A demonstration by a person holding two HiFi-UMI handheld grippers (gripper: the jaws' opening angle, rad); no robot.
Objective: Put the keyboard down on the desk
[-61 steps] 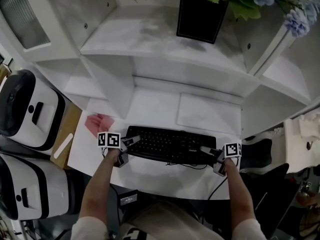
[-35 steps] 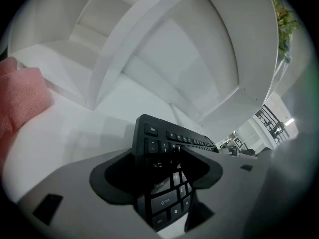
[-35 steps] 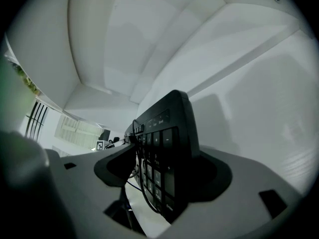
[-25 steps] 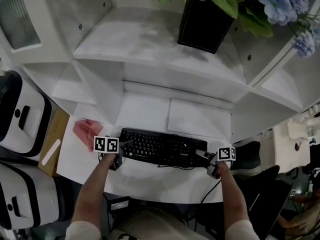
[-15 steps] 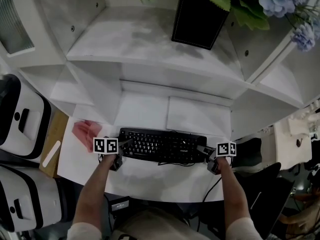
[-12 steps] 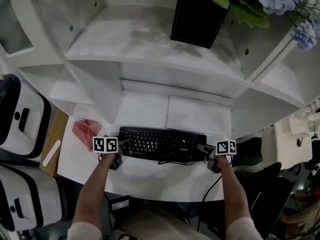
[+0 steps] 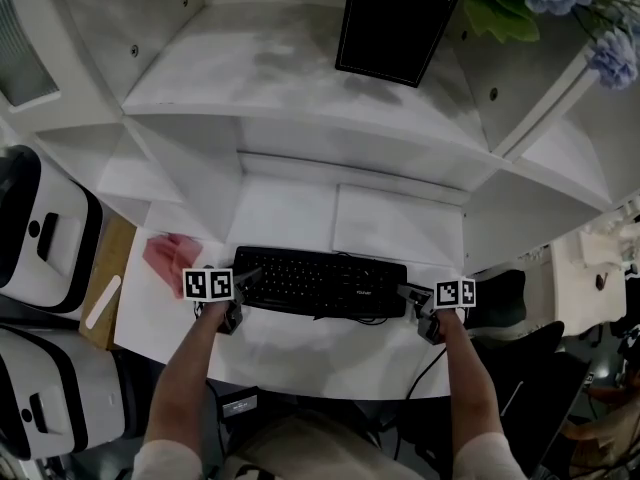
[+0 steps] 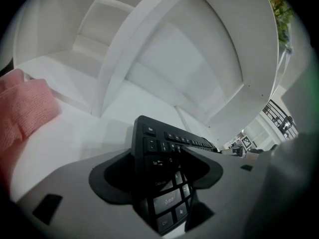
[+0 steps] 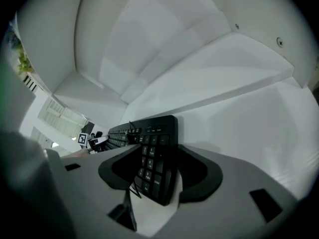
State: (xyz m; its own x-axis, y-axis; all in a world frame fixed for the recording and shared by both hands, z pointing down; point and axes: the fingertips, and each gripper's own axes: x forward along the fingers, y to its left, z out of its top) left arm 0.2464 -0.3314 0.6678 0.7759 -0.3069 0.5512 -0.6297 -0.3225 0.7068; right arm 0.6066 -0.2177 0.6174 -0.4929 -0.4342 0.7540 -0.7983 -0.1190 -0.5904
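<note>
Seemingly the keyboard was down, or nearly so, along the desk's front edge; I could not tell whether it rested fully. Letting go remained, I judged. The left gripper clamped the left end between its jaws. The right gripper had just been closing its jaws on the right end, which stood between them.

Pale short fabric sleeves end above bare forearms. The dark grey handheld left gripper and its twin, the right gripper, each carry a white cube printed with black square markers. In their own views, both have broad matte grey jaws lined with curved black pads and small dark rectangular slots further back.
</note>
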